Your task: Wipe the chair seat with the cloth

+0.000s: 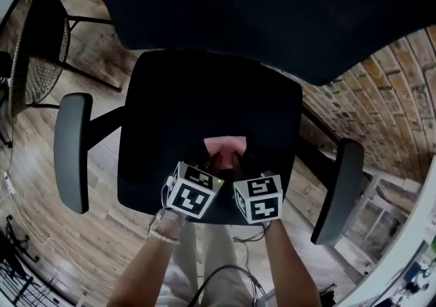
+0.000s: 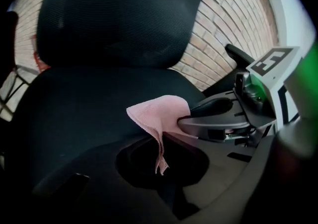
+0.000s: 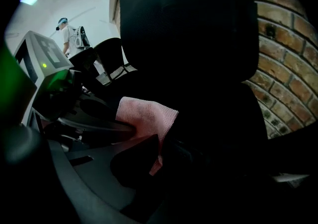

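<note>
Stands over a black office chair and looks steeply down on the chair seat [image 1: 204, 94]. Holds a pink cloth [image 1: 225, 147] over the front middle of that seat, close to its front edge, with both tools at once. Pinches one side of the cloth in the left hand-held gripper [image 3: 124, 126], jaws pressed together on the fabric, plain to see side-on from the right gripper view. Pinches the other side in the right hand-held gripper [image 2: 191, 118], jaws likewise closed on the fabric, with a pink strip showing under the lower jaw in the left gripper view. Has the two tips nearly together, with the left marker cube [image 1: 194, 193] and the right marker cube [image 1: 259, 198] side by side over the seat's front edge. Lets a folded corner of the cloth hang down between the tips; contact of that corner with the seat impossible to judge. Faces the tall mesh backrest [image 1: 259, 6], with a grey left armrest [image 1: 73, 149] and a grey right armrest [image 1: 338, 190] on either side of the seat. Stands on a pale wooden floor [image 1: 41, 183], with a brick wall [image 1: 388, 101] to the right. Shows bare forearms [image 1: 289, 265] behind the cubes and a bead bracelet [image 1: 163, 235] on the left wrist.
</note>
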